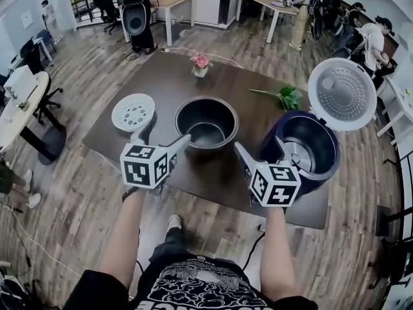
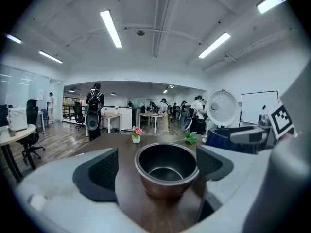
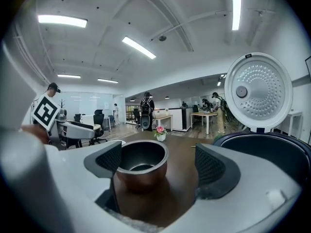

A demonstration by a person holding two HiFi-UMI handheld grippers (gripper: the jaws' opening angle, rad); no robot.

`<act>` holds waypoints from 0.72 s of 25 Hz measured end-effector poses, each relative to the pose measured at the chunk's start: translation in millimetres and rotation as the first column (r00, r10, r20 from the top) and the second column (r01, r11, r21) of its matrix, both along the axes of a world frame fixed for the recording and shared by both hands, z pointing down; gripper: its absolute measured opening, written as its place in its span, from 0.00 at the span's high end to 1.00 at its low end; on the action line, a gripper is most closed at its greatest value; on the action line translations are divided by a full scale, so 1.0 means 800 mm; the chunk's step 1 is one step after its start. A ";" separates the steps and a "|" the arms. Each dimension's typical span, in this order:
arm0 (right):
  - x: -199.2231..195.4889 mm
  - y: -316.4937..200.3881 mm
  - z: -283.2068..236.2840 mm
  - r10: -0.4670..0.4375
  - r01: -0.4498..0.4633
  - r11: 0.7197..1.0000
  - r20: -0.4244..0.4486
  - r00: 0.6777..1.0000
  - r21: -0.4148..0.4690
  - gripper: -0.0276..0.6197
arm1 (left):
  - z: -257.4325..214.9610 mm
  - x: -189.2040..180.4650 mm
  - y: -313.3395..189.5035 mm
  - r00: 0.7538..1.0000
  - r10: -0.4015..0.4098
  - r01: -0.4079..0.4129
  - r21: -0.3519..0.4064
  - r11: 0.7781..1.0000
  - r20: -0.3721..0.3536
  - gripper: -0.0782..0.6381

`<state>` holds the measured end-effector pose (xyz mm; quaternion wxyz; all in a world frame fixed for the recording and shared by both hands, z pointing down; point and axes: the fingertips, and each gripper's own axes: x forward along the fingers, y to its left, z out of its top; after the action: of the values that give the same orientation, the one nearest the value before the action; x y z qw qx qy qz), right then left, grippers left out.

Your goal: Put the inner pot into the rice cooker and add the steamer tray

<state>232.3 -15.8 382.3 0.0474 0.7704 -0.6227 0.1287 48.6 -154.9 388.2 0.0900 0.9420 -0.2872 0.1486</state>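
Wood-floored office space surrounds a dark table [image 1: 168, 89]. Nothing of the task looks done: the inner pot [image 1: 206, 123] stands mid-table, the steamer tray [image 1: 133, 112] near the left edge, and the rice cooker [image 1: 310, 148] at the right edge, lid [image 1: 341, 94] up, well empty. Left gripper [image 1: 162, 136] and right gripper [image 1: 258, 146] hover over the near edge, jaws wide apart, holding nothing, both facing the pot. Bare tabletop lies between pot and cooker; a flower vase [image 1: 201, 64] and leafy sprig [image 1: 287, 97] sit toward the far edge, seemingly out of that path.
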 end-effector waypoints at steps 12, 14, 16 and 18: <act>0.024 -0.091 -0.001 0.189 -0.189 0.981 0.001 0.982 -0.038 0.25 | 0.007 0.059 -0.125 0.980 0.196 -0.197 -0.044 0.979 -0.014 0.18; 0.028 -0.103 -0.001 0.216 -0.216 0.975 0.002 0.976 -0.044 0.25 | 0.011 0.070 -0.139 0.974 0.228 -0.228 -0.052 0.972 -0.016 0.18; 0.028 -0.114 -0.001 0.238 -0.238 0.970 -0.001 0.971 -0.050 0.25 | 0.012 0.076 -0.153 0.967 0.255 -0.255 -0.055 0.965 -0.015 0.18; 0.027 -0.124 0.000 0.256 -0.256 0.965 -0.005 0.967 -0.058 0.25 | 0.012 0.082 -0.165 0.960 0.279 -0.279 -0.055 0.959 -0.015 0.18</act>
<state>253.5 -115.3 381.9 0.0518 0.8425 -0.5140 0.1527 113.9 -286.6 397.8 0.0957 0.9707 -0.1469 0.1645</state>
